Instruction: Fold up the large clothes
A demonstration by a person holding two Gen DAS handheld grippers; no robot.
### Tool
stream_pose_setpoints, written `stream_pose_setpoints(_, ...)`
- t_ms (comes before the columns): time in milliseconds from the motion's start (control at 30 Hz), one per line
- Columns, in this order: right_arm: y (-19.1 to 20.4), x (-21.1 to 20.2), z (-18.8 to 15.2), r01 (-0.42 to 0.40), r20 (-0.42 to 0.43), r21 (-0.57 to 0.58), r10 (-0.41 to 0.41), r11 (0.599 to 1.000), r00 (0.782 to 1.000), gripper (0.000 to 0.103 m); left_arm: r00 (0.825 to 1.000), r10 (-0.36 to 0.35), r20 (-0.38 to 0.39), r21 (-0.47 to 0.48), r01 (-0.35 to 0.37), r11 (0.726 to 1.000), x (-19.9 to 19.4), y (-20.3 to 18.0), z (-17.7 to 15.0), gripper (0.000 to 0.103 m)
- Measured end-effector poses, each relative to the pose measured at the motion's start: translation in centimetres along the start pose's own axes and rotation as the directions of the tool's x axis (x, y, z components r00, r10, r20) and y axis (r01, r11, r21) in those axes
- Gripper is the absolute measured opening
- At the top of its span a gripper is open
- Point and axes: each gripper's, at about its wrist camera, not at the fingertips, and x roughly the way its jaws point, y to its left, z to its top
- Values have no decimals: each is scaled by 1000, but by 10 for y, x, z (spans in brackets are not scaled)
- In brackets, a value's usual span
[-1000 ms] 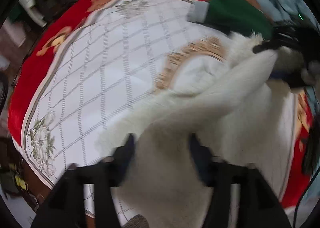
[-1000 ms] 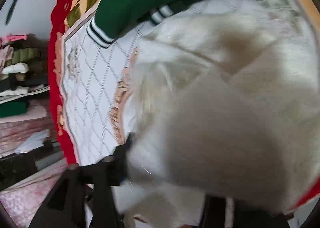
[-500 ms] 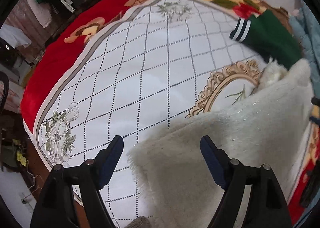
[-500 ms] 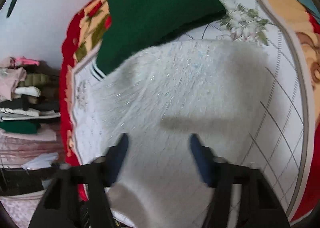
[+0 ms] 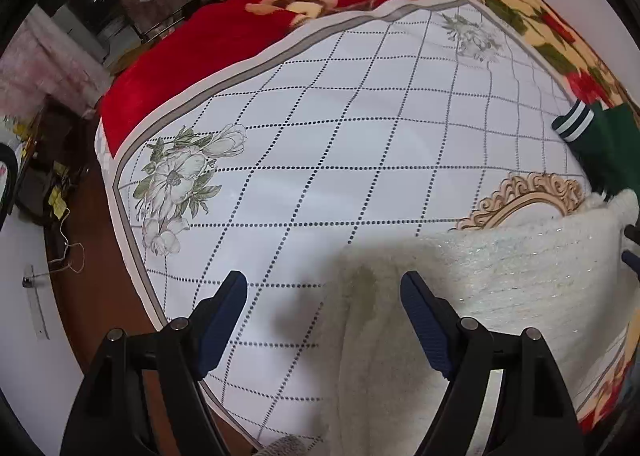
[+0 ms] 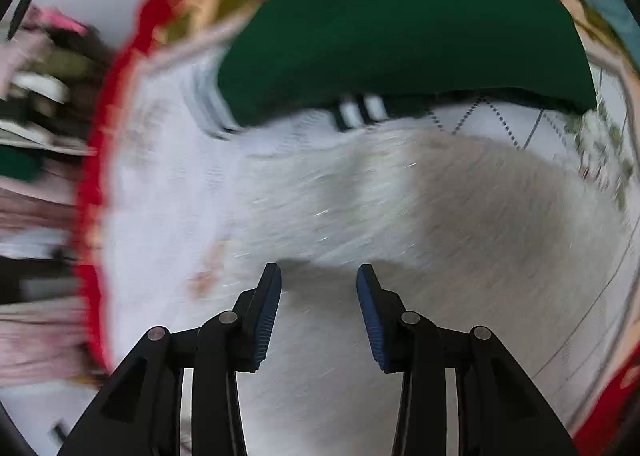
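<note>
A fluffy white garment (image 5: 460,296) lies folded on the white checked bed cover (image 5: 320,159), at the lower right of the left wrist view. My left gripper (image 5: 324,296) is open and empty, above the garment's left edge. In the blurred right wrist view the white garment (image 6: 400,215) fills the middle. My right gripper (image 6: 319,284) is open and empty just above it. A green garment (image 6: 400,27) with striped cuffs lies beyond the white one; its cuff also shows in the left wrist view (image 5: 572,123).
A red floral blanket (image 5: 208,39) lies under the white cover and hangs over the bed's edges. Brown floor (image 5: 92,256) and clutter are at the left of the bed. Stacked clothes (image 6: 36,67) stand at the far left in the right wrist view.
Both grippers have let go of the white garment and opened. It now lies flat on the bed. Both grippers have pulled back, and the right one is moving.
</note>
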Motion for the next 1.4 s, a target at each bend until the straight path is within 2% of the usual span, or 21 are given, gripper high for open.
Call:
stream_pose_setpoints(133, 8, 7, -27, -67, -59, -47, 64, 997, 996, 42, 998, 46, 31, 96, -49, 994, 14, -26, -3, 78)
stream_pose_setpoints(233, 5, 50, -33, 2, -92, -67, -9, 998, 996, 42, 988, 154, -15, 133, -151, 980, 66, -36, 1, 79)
stream_pose_setpoints(333, -4, 68, -24, -13, -88, -47, 9, 999, 996, 42, 984, 151, -98, 96, -142, 985, 111, -30, 11, 95)
stream_pose_setpoints(467, -7, 41, -15, -68, -133, -1, 67, 998, 989, 42, 987, 141, -72, 111, -133, 985, 90, -33, 15, 95)
stream_pose_setpoints(533, -29, 8, -20, -116, -76, 47, 119, 992, 990, 53, 991, 126, -40, 120, -121, 985, 68, -40, 13, 96)
stream_pose_setpoints(567, -49, -12, -26, -101, -32, 76, 104, 992, 994, 73, 993, 114, -19, 126, -110, 986, 55, -47, 11, 96)
stream_pose_setpoints(600, -71, -31, -32, -81, 17, 111, 80, 991, 997, 86, 994, 106, 5, 137, -105, 985, 41, -55, 10, 98)
stream_pose_setpoints(700, -143, -58, -51, -69, 107, 239, 45, 968, 993, 87, 996, 44, 73, 170, -56, 984, 11, -89, 8, 100)
stream_pose_setpoints(833, -218, -15, -58, -198, 38, 382, 199, 902, 979, 87, 995, -35, 94, 259, 10, 966, 6, -158, 5, 100)
stream_pose_setpoints(900, -235, 18, -56, -334, 56, 428, 344, 840, 937, 86, 995, -60, 83, 299, 33, 954, 13, -186, 4, 100)
stream_pose_setpoints(933, -239, 24, -56, -390, 94, 440, 390, 809, 916, 82, 995, -64, 82, 313, 36, 949, 15, -196, 3, 100)
stream_pose_setpoints(967, -243, 26, -57, -437, 148, 446, 417, 781, 897, 52, 993, -73, 90, 329, 40, 943, 17, -207, 3, 100)
stream_pose_setpoints(1000, -242, 26, -58, -444, 148, 447, 426, 776, 893, 30, 992, -75, 99, 342, 37, 939, 15, -213, 2, 100)
stream_pose_setpoints(1033, -243, 22, -62, -448, 167, 454, 421, 770, 892, 30, 991, -73, 108, 363, 29, 931, 14, -221, 1, 100)
stream_pose_setpoints(1133, -251, -7, -97, -487, 260, 539, 415, 687, 872, 24, 989, -78, 124, 419, 19, 908, 5, -230, -10, 100)
stream_pose_setpoints(1167, -253, -20, -116, -471, 268, 565, 389, 677, 881, 24, 990, -74, 120, 434, 15, 901, 4, -231, -14, 100)
stream_pose_setpoints(1200, -256, -33, -139, -418, 243, 599, 343, 683, 908, 24, 992, -72, 106, 450, 17, 893, 3, -231, -20, 100)
stream_pose_setpoints(1267, -259, -52, -168, -294, 159, 620, 250, 728, 955, 30, 996, -65, 65, 464, 27, 885, 7, -232, -29, 100)
stream_pose_setpoints(1300, -260, -63, -180, -187, 86, 607, 171, 772, 982, 36, 997, -62, 42, 467, 35, 883, 10, -233, -34, 100)
stream_pose_setpoints(1367, -257, -84, -191, 25, -6, 537, -26, 843, 1000, 38, 999, -43, 7, 473, 35, 880, 21, -237, -45, 100)
stream_pose_setpoints(1400, -254, -100, -193, 126, -18, 484, -134, 866, 991, 38, 999, -38, -6, 478, 36, 878, 26, -241, -47, 100)
